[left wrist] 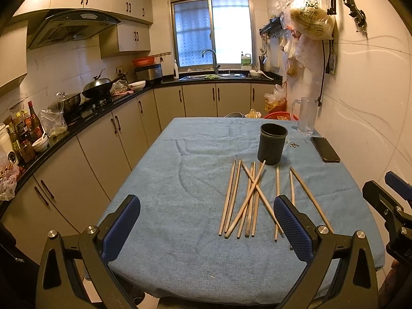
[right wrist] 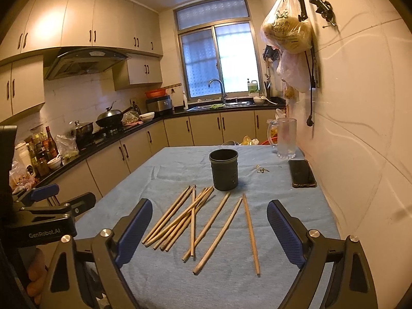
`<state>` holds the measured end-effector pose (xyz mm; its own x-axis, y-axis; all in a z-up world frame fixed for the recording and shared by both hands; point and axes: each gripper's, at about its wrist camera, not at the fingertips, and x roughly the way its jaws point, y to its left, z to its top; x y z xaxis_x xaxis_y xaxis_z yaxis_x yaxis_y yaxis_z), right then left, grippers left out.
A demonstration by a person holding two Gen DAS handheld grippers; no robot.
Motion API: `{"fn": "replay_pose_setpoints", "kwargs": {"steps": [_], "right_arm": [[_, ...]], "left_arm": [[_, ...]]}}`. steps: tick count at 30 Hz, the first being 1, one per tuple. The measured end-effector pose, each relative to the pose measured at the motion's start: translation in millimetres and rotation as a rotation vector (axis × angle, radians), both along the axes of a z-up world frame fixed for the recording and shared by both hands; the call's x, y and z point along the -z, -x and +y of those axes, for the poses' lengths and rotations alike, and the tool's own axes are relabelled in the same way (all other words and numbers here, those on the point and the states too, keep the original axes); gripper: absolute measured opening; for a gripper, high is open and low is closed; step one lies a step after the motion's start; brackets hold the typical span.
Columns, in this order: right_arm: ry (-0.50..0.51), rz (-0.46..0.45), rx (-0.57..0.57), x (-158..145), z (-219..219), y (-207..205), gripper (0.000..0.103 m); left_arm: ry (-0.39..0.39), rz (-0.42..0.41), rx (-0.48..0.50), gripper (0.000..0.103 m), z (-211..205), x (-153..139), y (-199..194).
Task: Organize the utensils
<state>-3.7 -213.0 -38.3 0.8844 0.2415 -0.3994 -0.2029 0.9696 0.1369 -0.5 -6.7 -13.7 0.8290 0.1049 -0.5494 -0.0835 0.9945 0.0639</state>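
Both tools open, empty: left tool (left wrist: 207,228), right tool (right wrist: 209,230), poised above the surface (left wrist: 164,180) edge. Chopsticks (right wrist: 190,221) lie loose, partly crossed, tips toward cup (right wrist: 223,170) at 12 o'clock, presumably their holder. None loaded yet.

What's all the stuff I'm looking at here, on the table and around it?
chopsticks: about ten, light wood, loose and partly crossed on the cloth near the front edge
holder cup: one, dark, upright just behind the chopsticks, looks empty
phone: one, black, flat near the wall side
glass mug: one, clear, far corner by the wall
tablecloth: one, blue, covering the table
wok: one, dark with a lid, on the stove
sink faucet: one, metal, under the window
plastic bag: one, hanging on the wall
left gripper: fingers apart, holding nothing
right gripper: fingers apart, holding nothing
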Motion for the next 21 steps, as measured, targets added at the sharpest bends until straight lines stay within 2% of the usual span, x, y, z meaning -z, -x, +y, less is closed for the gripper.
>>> {"fn": "replay_pose_setpoints", "kwargs": {"steps": [21], "right_arm": [[0.002, 0.013, -0.02, -2, 5, -10, 0.083]], "left_arm": [[-0.004, 0.007, 0.004, 0.103, 0, -1, -10]]}}
